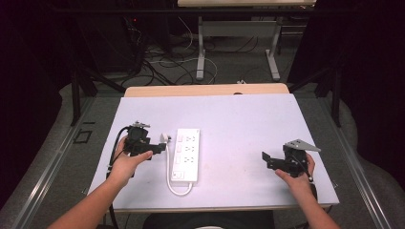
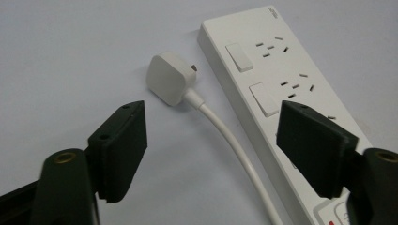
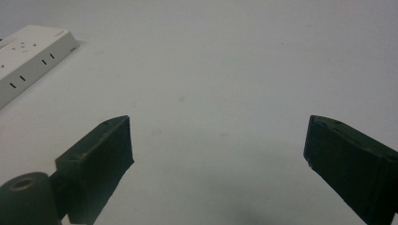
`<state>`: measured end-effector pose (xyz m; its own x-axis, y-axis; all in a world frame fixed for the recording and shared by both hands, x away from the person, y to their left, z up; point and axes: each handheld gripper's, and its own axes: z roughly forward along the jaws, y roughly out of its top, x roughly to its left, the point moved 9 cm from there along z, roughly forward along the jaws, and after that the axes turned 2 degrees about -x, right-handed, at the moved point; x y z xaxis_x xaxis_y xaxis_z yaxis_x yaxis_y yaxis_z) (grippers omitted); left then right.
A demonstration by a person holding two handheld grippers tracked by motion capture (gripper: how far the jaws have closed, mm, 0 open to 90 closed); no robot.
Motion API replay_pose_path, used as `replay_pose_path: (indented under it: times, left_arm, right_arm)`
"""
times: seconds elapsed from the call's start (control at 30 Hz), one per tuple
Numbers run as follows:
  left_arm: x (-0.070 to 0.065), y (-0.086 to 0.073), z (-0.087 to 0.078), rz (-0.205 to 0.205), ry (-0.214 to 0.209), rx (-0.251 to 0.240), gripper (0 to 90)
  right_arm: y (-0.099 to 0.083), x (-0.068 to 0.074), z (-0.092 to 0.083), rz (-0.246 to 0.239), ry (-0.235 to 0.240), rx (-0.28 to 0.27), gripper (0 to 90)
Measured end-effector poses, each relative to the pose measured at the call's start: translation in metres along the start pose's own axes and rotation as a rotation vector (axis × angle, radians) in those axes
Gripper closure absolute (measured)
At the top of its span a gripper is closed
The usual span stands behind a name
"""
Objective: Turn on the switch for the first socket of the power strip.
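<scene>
A white power strip (image 1: 186, 153) lies on the white table sheet (image 1: 239, 124), its sockets and switches facing up (image 2: 281, 70). Its white plug (image 2: 170, 77) rests on the sheet just left of the strip, prongs toward it, with the cord (image 2: 239, 154) curving back along the strip's side and looping to its near end (image 1: 179, 191). My left gripper (image 2: 211, 145) is open, its jaws spread over the cord a short way behind the plug; in the high view it (image 1: 157, 148) sits just left of the strip. My right gripper (image 1: 265, 158) is open over bare sheet (image 3: 218, 154), far right of the strip (image 3: 28, 56).
The table's wooden far edge (image 1: 205, 89) shows beyond the sheet. Cables (image 1: 162, 67) and another table's legs (image 1: 200, 52) stand on the floor behind. Dark frame bars (image 1: 76, 90) flank the table on both sides.
</scene>
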<state>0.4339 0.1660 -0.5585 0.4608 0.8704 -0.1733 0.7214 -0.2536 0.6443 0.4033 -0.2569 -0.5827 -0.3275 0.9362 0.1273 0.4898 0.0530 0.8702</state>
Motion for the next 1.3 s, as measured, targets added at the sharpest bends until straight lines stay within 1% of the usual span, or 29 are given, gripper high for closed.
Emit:
replay_pose_path:
  times: [0.03, 0.07, 0.1, 0.13, 0.23, 0.27, 0.37, 0.5, 0.53, 0.63, 0.67, 0.83, 0.97, 1.07, 1.1, 1.2, 1.23, 1.27, 1.3]
  left_arm:
    - [0.001, 0.0, 0.0, -0.019, 0.002, -0.009, 18.4]
    - [0.004, 0.001, 0.0, -0.022, 0.01, -0.016, 15.8]
    - [0.006, 0.001, -0.001, -0.036, 0.018, -0.017, 15.7]
    - [0.008, 0.001, -0.002, -0.039, 0.023, -0.019, 14.8]
    - [0.014, 0.001, -0.004, -0.047, 0.03, -0.027, 3.1]
    - [0.015, 0.001, -0.005, -0.052, 0.032, -0.031, 0.5]
    - [0.019, 0.002, -0.008, -0.063, 0.039, -0.05, 0.3]
    - [0.023, 0.002, -0.011, -0.078, 0.033, -0.066, 0.3]
    - [0.024, 0.002, -0.012, -0.089, 0.029, -0.068, 0.3]
    - [0.029, 0.002, -0.014, -0.111, 0.039, -0.088, 0.3]
    - [0.031, 0.002, -0.015, -0.119, 0.04, -0.085, 0.4]
    - [0.04, -0.001, -0.017, -0.135, 0.058, -0.109, 0.6]
    - [0.047, -0.004, -0.02, -0.157, 0.064, -0.129, 1.5]
    - [0.052, -0.006, -0.021, -0.165, 0.07, -0.147, 1.8]
    - [0.053, -0.008, -0.022, -0.169, 0.066, -0.141, 1.9]
    - [0.059, -0.01, -0.022, -0.169, 0.08, -0.17, 1.9]
    - [0.06, -0.012, -0.023, -0.176, 0.078, -0.168, 1.9]
    - [0.062, -0.013, -0.023, -0.174, 0.083, -0.171, 1.9]
    - [0.064, -0.013, -0.023, -0.184, 0.093, -0.189, 1.9]
  right_arm:
    - [0.0, 0.0, 0.0, 0.0, 0.0, 0.0, 7.6]
    - [0.0, 0.0, 0.0, 0.0, 0.0, 0.0, 7.6]
    - [0.0, 0.0, 0.0, 0.001, 0.001, 0.0, 7.6]
    - [0.0, 0.0, 0.0, 0.001, 0.001, 0.0, 7.6]
    - [0.0, 0.0, 0.0, 0.0, 0.0, 0.0, 7.6]
    - [0.0, 0.0, 0.0, -0.001, 0.0, 0.0, 7.6]
    - [0.0, 0.0, 0.0, 0.0, 0.0, 0.0, 7.6]
    - [0.0, 0.0, 0.0, 0.0, 0.0, 0.0, 7.6]
    - [0.0, 0.0, 0.0, 0.001, -0.001, -0.001, 7.6]
    - [0.0, 0.0, 0.0, -0.003, 0.0, 0.0, 7.6]
    - [0.0, 0.0, 0.0, 0.001, 0.0, 0.0, 7.6]
    - [0.0, 0.0, 0.0, 0.002, 0.0, 0.001, 7.6]
    - [0.0, 0.0, 0.0, -0.002, -0.001, 0.001, 7.6]
    - [-0.001, 0.0, 0.0, -0.005, 0.0, 0.004, 7.6]
    - [-0.001, 0.0, 0.0, -0.005, 0.0, 0.003, 7.6]
    - [-0.001, 0.0, 0.0, -0.007, 0.0, 0.002, 7.6]
    - [-0.001, 0.0, 0.0, -0.006, 0.0, 0.002, 7.6]
    - [-0.001, 0.0, 0.0, -0.005, 0.0, 0.002, 7.6]
    - [-0.001, 0.0, 0.0, -0.004, -0.001, 0.002, 7.6]
